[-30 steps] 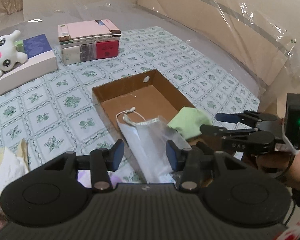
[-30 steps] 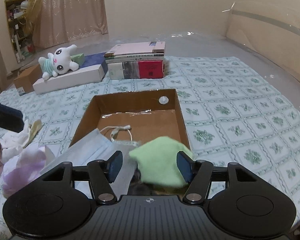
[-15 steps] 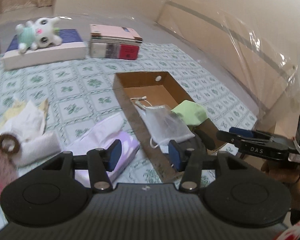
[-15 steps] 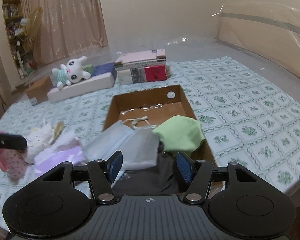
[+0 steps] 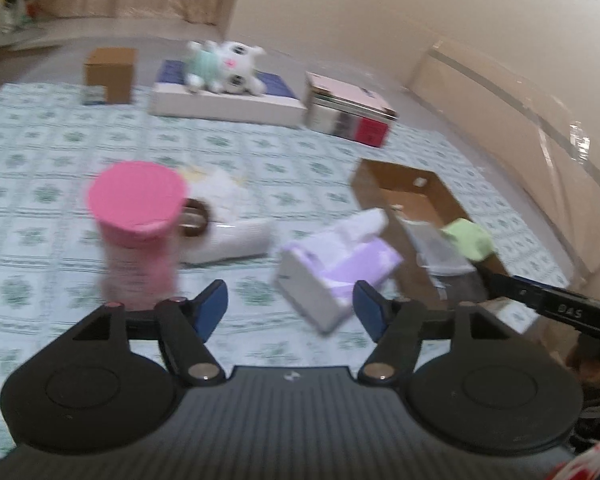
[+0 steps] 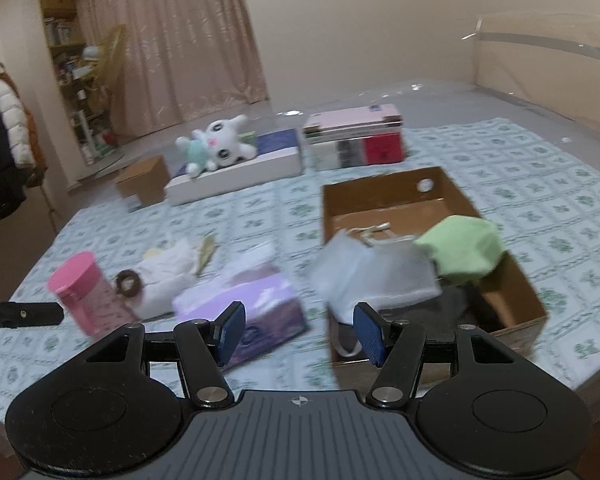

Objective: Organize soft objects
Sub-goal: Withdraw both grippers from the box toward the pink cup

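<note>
Both grippers gape wide and empty: the left gripper [image 5: 290, 306] above the patterned bedspread [image 5: 40, 168], the right gripper [image 6: 300, 334] near the cardboard box [image 6: 512, 276]. Beige curtains hang behind. A crumpled green cloth [image 6: 462, 250] and translucent face masks [image 6: 374, 270] lie in the box; a purple tissue pack [image 6: 244, 306] lies beside it.

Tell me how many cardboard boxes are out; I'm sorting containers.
2: an open cardboard box holding soft items at right, and a small closed box far left beside the plush's platform. Others may be hidden.
</note>
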{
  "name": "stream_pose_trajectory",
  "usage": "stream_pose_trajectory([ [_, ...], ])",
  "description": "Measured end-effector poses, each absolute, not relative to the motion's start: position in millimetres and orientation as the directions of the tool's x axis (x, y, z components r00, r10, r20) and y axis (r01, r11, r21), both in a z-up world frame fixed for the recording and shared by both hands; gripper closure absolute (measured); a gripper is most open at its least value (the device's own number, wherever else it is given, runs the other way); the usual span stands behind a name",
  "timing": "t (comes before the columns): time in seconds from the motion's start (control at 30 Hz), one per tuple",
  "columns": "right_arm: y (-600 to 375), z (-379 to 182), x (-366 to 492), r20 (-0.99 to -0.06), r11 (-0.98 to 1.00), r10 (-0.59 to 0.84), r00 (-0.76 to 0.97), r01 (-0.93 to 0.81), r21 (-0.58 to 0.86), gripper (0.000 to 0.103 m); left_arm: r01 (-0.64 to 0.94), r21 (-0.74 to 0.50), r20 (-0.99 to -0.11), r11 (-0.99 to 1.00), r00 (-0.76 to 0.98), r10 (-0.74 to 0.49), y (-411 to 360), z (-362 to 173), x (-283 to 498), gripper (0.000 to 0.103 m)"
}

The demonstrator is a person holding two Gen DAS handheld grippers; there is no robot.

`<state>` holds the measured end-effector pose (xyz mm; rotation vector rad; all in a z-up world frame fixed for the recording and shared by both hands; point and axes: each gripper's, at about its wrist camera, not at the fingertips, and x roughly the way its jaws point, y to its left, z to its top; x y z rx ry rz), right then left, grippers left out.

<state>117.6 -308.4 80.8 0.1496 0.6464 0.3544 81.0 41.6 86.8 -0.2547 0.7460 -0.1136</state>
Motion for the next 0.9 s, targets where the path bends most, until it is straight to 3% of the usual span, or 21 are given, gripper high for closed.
stream_pose_trajectory([
  [0.13, -288, 81, 117, -0.568, 0.92, 0.391, 0.724, -0.309, 0.24, 0.043, -0.037, -0.242, -0.656, 0.97, 0.742, -0.135, 67, 88, 70, 0.026],
  [0.4, -265, 83, 128, -0.573, 0.907, 0.42, 0.704, -0.348, 0.237, 0.043, -0.07, -0.216, -0.666, 0.974, 0.74, -0.094, 105, 88, 65, 0.023],
  [0.9, -194, 71, 191, -0.632, 0.744, 0.585, 0.509, -0.646, 0.17, 0.043, 0.169, -0.094, -0.703, 0.981, 0.686, -0.185, 188, 105, 135, 0.023],
])
